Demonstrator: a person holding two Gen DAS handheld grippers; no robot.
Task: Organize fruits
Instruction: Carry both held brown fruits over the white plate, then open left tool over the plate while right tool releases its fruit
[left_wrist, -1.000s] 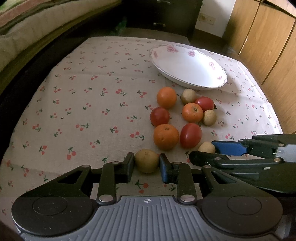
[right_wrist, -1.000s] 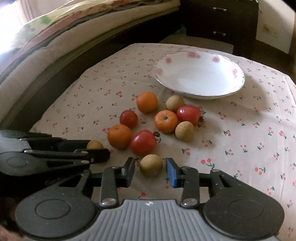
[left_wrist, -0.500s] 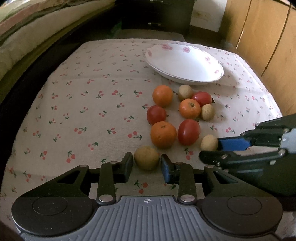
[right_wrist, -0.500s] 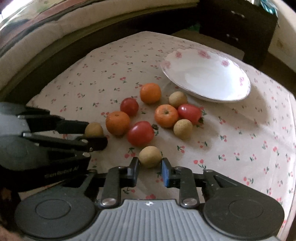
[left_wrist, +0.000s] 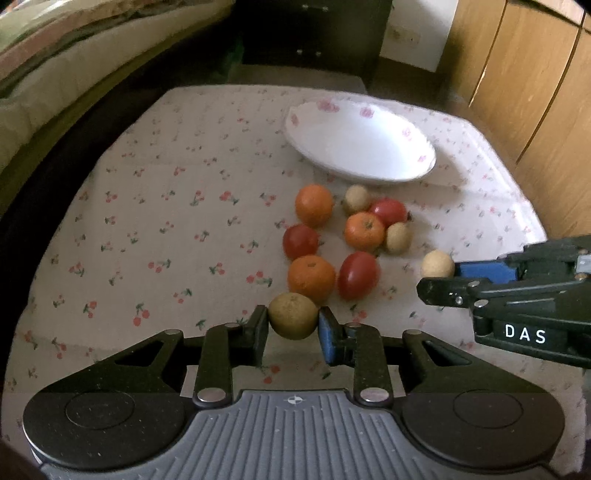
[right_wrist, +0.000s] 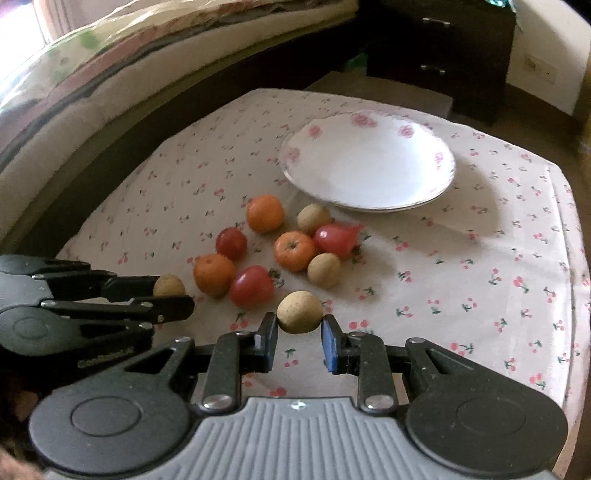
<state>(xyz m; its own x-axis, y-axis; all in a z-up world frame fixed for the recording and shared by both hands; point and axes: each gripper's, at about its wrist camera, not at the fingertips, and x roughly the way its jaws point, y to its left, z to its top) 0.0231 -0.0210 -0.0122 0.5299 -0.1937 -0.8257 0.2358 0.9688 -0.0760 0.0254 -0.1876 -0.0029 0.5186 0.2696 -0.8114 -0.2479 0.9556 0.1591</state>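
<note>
Left claw (left_wrist: 293, 328): pinching a round tan-brown fruit (left_wrist: 293, 316). Right claw (right_wrist: 299, 338): pinching a paler round tan fruit (right_wrist: 299, 312). White floral-rimmed bowl (right_wrist: 436, 155) on the cherry-print tabletop (right_wrist: 480, 258).

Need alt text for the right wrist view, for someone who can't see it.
The right hand-held gripper grips a tan round fruit above a cherry-print tablecloth. Beyond lie oranges, red tomatoes and more tan fruits, then an empty white floral bowl. At left, the left hand-held gripper holds another tan fruit.
</note>
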